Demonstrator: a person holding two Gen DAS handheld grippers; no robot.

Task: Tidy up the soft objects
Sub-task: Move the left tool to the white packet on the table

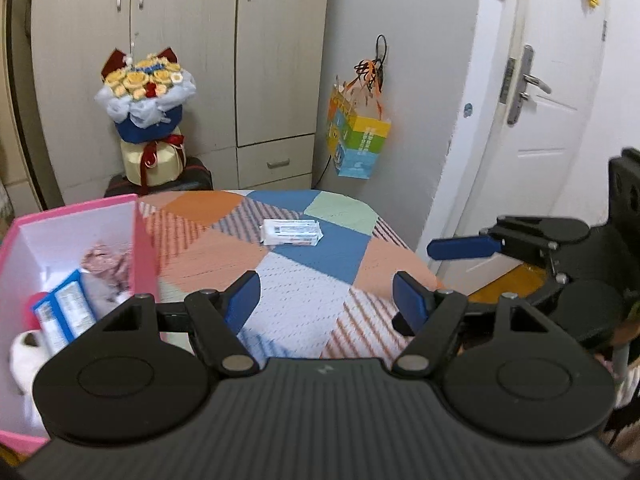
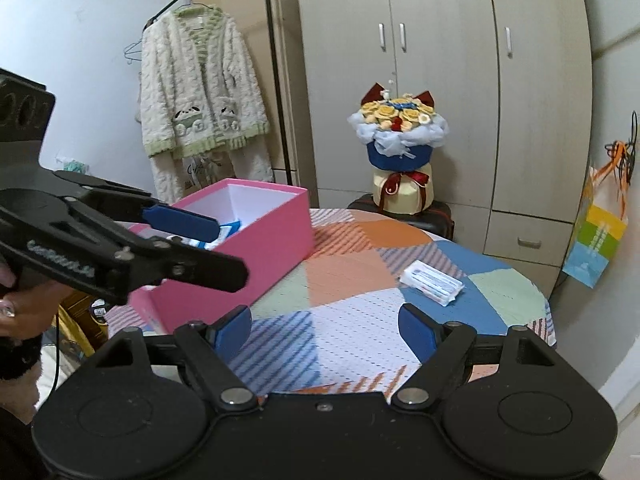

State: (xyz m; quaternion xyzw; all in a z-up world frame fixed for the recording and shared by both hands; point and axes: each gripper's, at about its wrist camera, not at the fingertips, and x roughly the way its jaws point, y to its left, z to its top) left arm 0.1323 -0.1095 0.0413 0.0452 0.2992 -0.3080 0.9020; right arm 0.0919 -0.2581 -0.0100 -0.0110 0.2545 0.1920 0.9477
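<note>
Both tools, left tool [image 1: 326,300] and right tool [image 2: 326,330], wide open, empty, above the patchwork tablecloth [image 1: 304,308].

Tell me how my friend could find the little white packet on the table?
Look at the round table with the colourful patchwork cloth. A pink box stands on one side of it; the packet lies alone on the bare cloth on the other side, away from the box. It is flat, white and crinkly at the ends, with blue print, and is the only loose thing on the cloth.
</note>
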